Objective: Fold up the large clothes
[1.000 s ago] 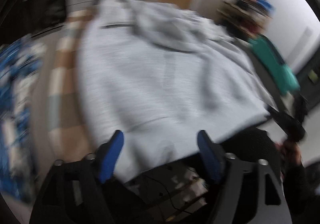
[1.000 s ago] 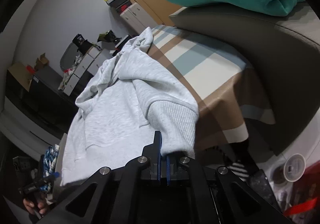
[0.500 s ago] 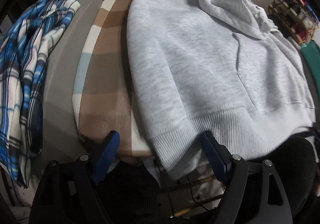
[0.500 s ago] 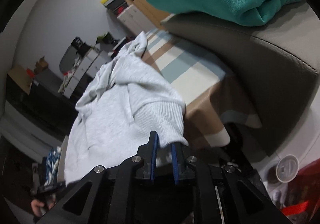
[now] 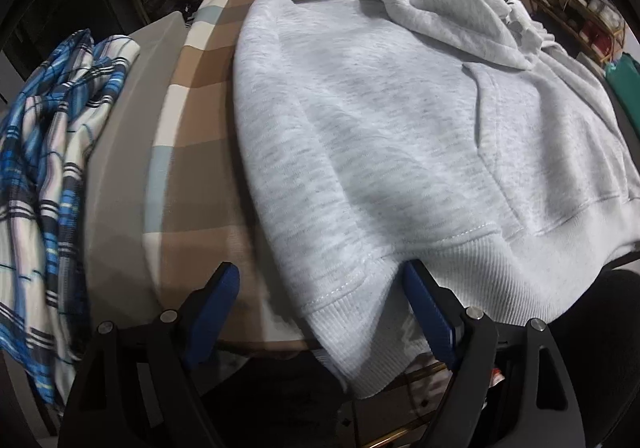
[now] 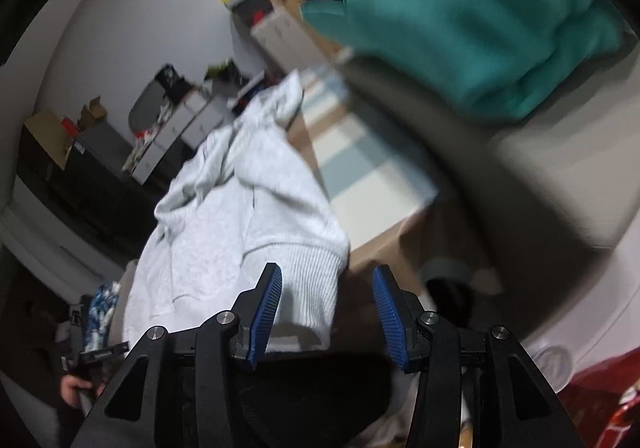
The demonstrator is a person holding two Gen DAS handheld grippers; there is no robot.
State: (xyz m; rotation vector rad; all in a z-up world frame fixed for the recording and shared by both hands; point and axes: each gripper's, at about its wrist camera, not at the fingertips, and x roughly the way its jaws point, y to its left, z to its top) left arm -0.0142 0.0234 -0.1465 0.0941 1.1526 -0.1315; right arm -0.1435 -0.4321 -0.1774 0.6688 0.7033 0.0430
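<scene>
Left gripper [image 5: 320,304] agape over grey hoodie [image 5: 400,128] hem; right gripper [image 6: 326,312] just opening, cuff loose between.

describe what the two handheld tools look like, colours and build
Both match. The left tool and right tool each have a black frame with angular cut-outs, round silver bolt heads at the pivots, and two blue fingers; the right one's pads are visibly ribbed. No cables or markings show.

Left wrist view: dim, sharp, soft folds shadowing the grey hoodie [image 5: 380,136]. Right wrist view: motion blur smearing the teal garment [image 6: 480,16] at 1 o'clock. Fisheye edges bending, darkening.
</scene>
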